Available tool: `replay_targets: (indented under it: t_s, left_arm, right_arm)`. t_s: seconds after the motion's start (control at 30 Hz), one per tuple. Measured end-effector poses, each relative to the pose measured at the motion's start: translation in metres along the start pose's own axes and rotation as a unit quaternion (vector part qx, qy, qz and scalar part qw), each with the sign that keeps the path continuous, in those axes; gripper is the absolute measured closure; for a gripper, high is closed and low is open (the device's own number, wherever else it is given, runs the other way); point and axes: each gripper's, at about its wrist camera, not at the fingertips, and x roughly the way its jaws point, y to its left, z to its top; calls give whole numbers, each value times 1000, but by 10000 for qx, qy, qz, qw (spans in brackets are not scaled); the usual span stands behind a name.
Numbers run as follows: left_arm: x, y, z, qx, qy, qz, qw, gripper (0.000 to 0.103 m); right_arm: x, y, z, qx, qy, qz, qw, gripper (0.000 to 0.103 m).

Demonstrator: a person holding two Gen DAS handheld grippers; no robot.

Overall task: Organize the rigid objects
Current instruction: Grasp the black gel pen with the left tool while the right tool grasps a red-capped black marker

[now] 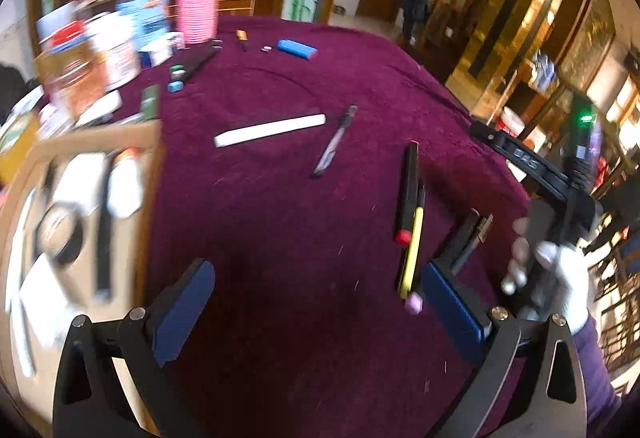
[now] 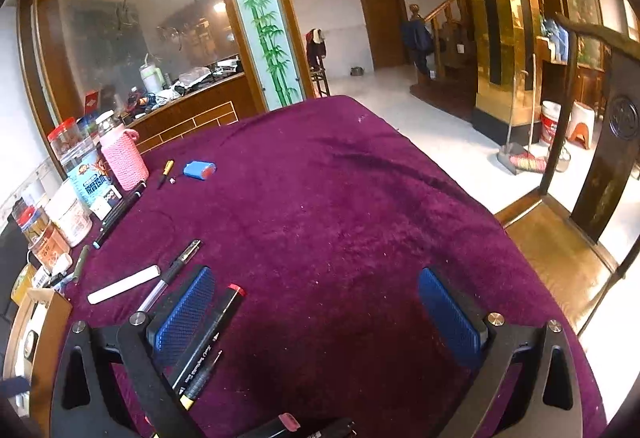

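Lettering on the black marker [image 2: 208,338] is showing at 7 o'clock in the right wrist view, too small to read. A cardboard box [image 1: 148,174] at 9 o'clock is holding blurred stationery. The right gripper [image 2: 320,312] and left gripper [image 1: 316,312] are both hovering spread, empty, over the purple-clothed worktop [image 2: 340,206].

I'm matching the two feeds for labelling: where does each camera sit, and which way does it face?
Left wrist: on the left gripper, tilted down at the purple tablecloth; open jaws and the gloved right hand show.
Right wrist: on the right gripper, facing across the table; open jaws show.
Shared: white stick, red-capped marker.
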Motion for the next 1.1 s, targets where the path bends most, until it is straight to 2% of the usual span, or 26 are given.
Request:
replay_targets:
  t_s: [0.13,0.2,0.33,0.4,0.47,0.5,0.6,0.63,0.67,0.9,0.97,1.0,1.07,1.1]
  left_arm:
    - [47,-26,37,416,82,114,9990,0]
    - [67,-32,52,580,59,380,9976,0]
    - [96,-35,67,766,138,505,9957,3]
    - [106,-36,70,877,210,547,9944,26]
    - [118,-36,74,849,477,495,9940,76]
    - [125,-35,74,807,608,480,9937,80]
    - [121,-38,73,842,505,569,9935,84]
    - [118,-38,71,840,495,574,9936,92]
    - [114,-37,69,860,492,588,9933,95]
    - [69,-10,27,678,639,346,9951,95]
    - [57,-5,15,506,691,167,9962,92]
    - [53,-3,13,422,696,84,9966,88]
    - [50,-2,11,322,639,10,9974,51]
    - [52,-2,14,332,571,79,9978,46]
  right_arm:
    - [1,-1,2,27,39,60,10000,1]
    - [0,-2,3,5,-28,10,10000,1]
    - [-1,-2,4,-13,-63,-19,10000,1]
    - [0,0,5,-35,-30,-7,10000,0]
    - [0,1,6,-69,-19,-13,10000,0]
    - [1,2,5,-100,-12,-25,9999,0]
    - [2,4,5,-171,20,-70,9998,0]
    - [3,4,5,-174,30,-84,9998,0]
    - [4,3,5,-167,45,-94,9998,0]
    - [8,1,3,-91,192,-18,9998,1]
    - [9,2,2,-90,234,27,9997,1]
    - [9,2,2,-86,249,50,9996,1]
    - [10,2,1,-86,266,62,9996,1]
    - [10,2,1,-84,273,61,9996,1]
